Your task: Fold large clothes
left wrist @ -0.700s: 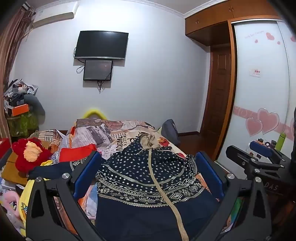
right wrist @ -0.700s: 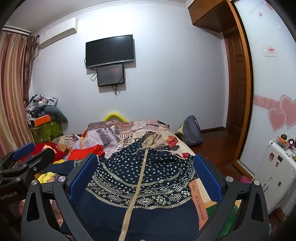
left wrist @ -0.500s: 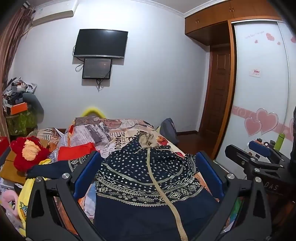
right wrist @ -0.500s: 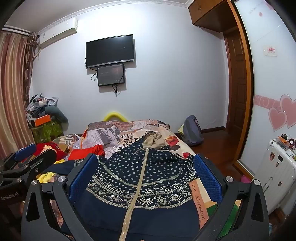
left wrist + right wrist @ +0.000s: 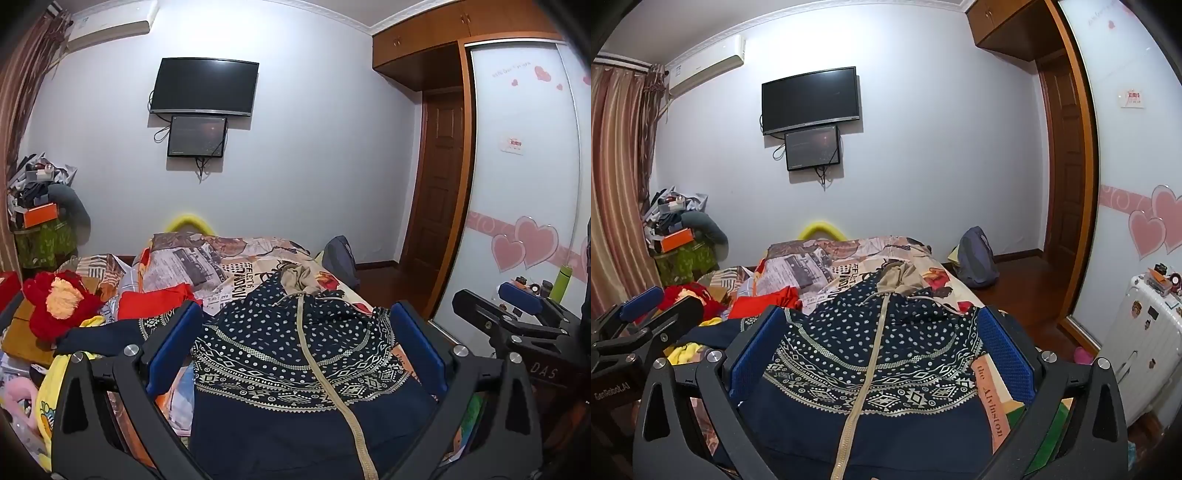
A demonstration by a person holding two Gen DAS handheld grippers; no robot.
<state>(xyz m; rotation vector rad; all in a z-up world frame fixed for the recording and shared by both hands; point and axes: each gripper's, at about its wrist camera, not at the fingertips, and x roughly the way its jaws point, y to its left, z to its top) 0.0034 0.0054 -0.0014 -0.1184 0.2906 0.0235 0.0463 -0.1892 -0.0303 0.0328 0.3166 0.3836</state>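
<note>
A navy patterned jacket (image 5: 295, 354) lies spread on the bed (image 5: 236, 266), zipper running near to far. The left hand-held gripper (image 5: 295, 343) and right hand-held gripper (image 5: 882, 347) hover above its near part, both released with jaws wide apart, grasping nothing.

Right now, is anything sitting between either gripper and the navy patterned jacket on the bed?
Nothing visible does. The navy jacket lies spread zipper-up directly ahead of both the left gripper and the right gripper, both open. The red garment lies off to the left, beside it.
</note>
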